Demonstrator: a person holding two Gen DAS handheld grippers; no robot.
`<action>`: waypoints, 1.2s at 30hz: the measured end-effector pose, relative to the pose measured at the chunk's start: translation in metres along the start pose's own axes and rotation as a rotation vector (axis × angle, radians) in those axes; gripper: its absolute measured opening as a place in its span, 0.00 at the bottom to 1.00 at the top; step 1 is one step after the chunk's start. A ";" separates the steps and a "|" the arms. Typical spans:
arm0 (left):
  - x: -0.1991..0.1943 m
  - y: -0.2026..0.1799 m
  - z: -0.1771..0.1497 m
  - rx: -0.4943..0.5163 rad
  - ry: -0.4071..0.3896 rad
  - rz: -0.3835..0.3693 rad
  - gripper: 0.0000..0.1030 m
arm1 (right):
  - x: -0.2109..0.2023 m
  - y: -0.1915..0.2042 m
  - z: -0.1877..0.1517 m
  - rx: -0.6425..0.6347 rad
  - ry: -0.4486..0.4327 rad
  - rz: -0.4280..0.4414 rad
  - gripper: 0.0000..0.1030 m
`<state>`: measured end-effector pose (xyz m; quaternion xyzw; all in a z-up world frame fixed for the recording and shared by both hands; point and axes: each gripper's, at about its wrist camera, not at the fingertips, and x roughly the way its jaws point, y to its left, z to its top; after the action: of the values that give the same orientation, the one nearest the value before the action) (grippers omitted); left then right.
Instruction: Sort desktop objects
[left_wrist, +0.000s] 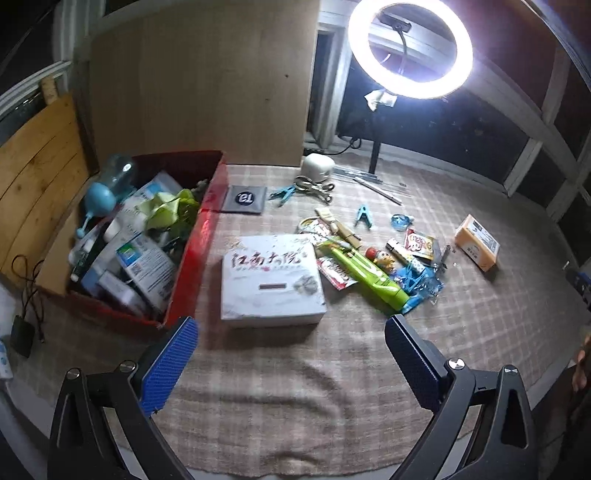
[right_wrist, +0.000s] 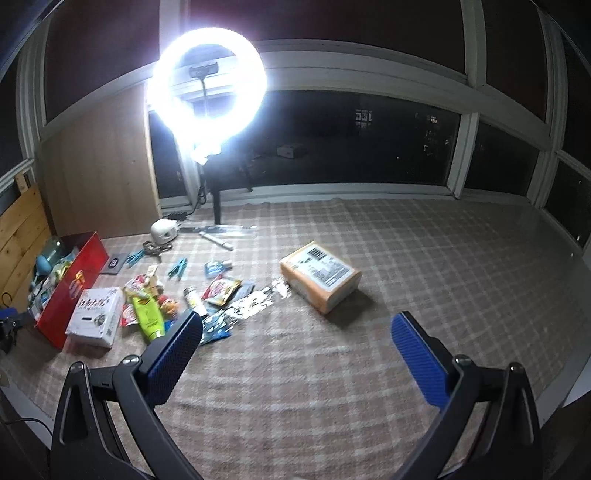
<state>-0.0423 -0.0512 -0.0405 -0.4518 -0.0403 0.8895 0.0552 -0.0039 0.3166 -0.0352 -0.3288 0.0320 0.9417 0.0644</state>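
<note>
A red box (left_wrist: 192, 251) full of packets and bottles stands at the left of the checked cloth; it also shows in the right wrist view (right_wrist: 74, 288). A white carton with red lettering (left_wrist: 271, 280) lies beside it, also seen in the right wrist view (right_wrist: 96, 314). A green tube (left_wrist: 364, 275), snack packets (left_wrist: 419, 242) and blue clips (left_wrist: 364, 214) lie scattered to its right. An orange packet (left_wrist: 476, 242) lies apart, and sits ahead of my right gripper (right_wrist: 321, 275). My left gripper (left_wrist: 291, 347) is open and empty, just short of the white carton. My right gripper (right_wrist: 295, 343) is open and empty.
A bright ring light (left_wrist: 410, 48) on a stand rises at the back, glaring in both views (right_wrist: 207, 85). A white round device (left_wrist: 317, 166), scissors (left_wrist: 314, 186) and a dark pad (left_wrist: 245, 199) lie near the back edge. Windows and a wooden board (left_wrist: 207, 81) line the back.
</note>
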 end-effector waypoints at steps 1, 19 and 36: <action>0.002 -0.005 0.007 0.014 -0.005 -0.007 0.98 | 0.001 -0.005 0.006 0.007 -0.007 -0.006 1.00; 0.079 -0.184 0.120 0.411 -0.063 -0.165 0.91 | 0.074 -0.079 0.043 0.185 0.060 -0.092 0.98; 0.245 -0.339 0.127 0.656 0.198 -0.379 0.29 | 0.214 -0.101 0.008 0.403 0.306 0.034 0.59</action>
<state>-0.2677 0.3147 -0.1199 -0.4783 0.1690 0.7813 0.3636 -0.1609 0.4385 -0.1640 -0.4475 0.2339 0.8565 0.1070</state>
